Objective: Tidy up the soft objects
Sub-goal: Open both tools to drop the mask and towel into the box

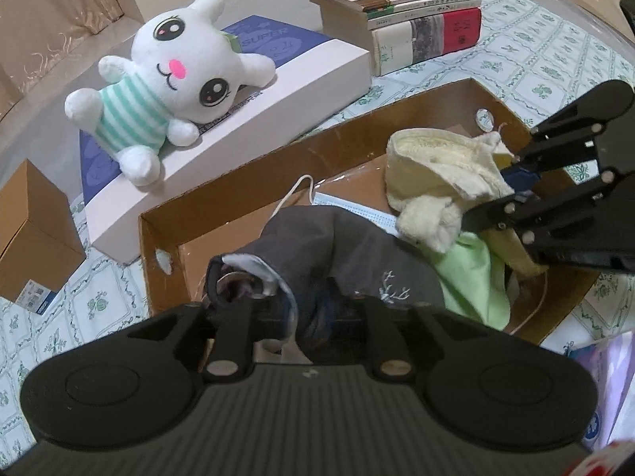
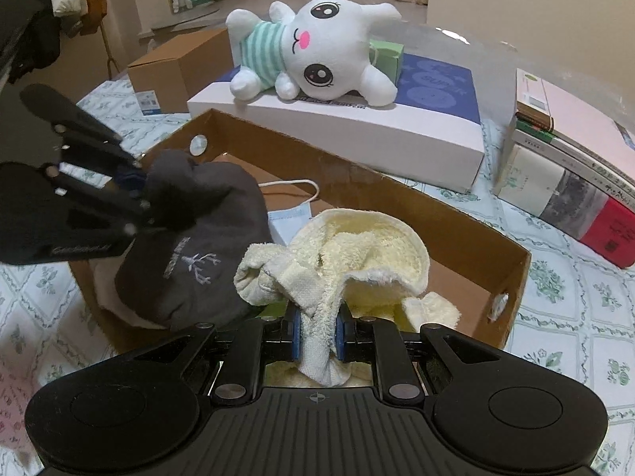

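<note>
right gripper (image 2: pixel 319 337) pinches cream towel (image 2: pixel 357 254) tight over cardboard box (image 2: pixel 456 214). left gripper (image 2: pixel 141 194): jaws hidden in grey mitten (image 2: pixel 206 246), grip unclear. lower each well inside before letting go; white plush (image 2: pixel 317 55) waits far side.

The grey cloth (image 1: pixel 349 254) hides the left gripper (image 1: pixel 301 317) fingertips, so their grip cannot be read. The face mask (image 2: pixel 291 214) lies mostly buried under cloth. Book spines (image 2: pixel 587 194) are illegible.
</note>
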`<state>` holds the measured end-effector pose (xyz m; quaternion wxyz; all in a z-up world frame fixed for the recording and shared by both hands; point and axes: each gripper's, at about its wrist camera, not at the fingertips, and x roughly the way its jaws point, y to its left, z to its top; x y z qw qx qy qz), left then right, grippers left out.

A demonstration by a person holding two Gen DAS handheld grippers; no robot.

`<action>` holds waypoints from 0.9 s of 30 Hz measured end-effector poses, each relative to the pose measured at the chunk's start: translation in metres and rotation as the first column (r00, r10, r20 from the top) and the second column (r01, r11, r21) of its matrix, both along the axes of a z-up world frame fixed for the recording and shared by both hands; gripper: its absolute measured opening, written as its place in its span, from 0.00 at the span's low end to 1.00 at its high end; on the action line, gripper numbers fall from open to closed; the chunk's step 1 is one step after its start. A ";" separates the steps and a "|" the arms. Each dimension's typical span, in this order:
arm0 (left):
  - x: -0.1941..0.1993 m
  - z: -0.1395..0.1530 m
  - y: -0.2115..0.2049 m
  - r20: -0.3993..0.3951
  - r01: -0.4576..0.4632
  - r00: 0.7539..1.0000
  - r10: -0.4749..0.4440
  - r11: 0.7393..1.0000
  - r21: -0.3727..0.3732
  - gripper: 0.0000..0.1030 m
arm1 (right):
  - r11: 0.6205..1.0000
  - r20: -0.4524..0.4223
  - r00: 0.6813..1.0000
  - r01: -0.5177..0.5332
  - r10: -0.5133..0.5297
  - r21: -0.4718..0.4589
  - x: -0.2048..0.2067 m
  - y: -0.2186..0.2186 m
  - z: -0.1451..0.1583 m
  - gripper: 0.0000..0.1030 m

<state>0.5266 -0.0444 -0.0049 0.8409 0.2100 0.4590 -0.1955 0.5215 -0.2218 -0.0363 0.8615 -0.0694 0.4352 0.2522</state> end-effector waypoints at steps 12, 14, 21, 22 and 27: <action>-0.009 0.007 0.014 -0.023 -0.008 1.000 0.006 0.998 -0.055 0.39 | 0.998 -0.020 1.000 -0.008 0.009 0.055 0.008 0.000 -0.011 0.20; -0.012 0.008 0.014 -0.018 -0.005 1.000 0.004 0.999 -0.046 0.42 | 0.999 -0.014 1.000 -0.013 0.014 0.050 0.005 0.001 -0.009 0.22; -0.021 0.015 0.019 -0.006 -0.007 1.000 0.007 0.999 -0.033 0.52 | 0.998 0.021 0.999 0.031 -0.032 0.045 -0.007 -0.007 0.007 0.56; -0.023 0.016 0.020 -0.005 -0.009 1.000 0.009 0.999 -0.032 0.53 | 0.998 0.026 0.999 0.032 -0.033 0.046 -0.009 -0.008 0.010 0.58; -0.030 0.025 0.027 0.010 -0.024 1.000 0.024 0.999 -0.028 0.59 | 0.998 0.040 0.998 0.042 -0.044 0.048 -0.018 -0.015 0.024 0.63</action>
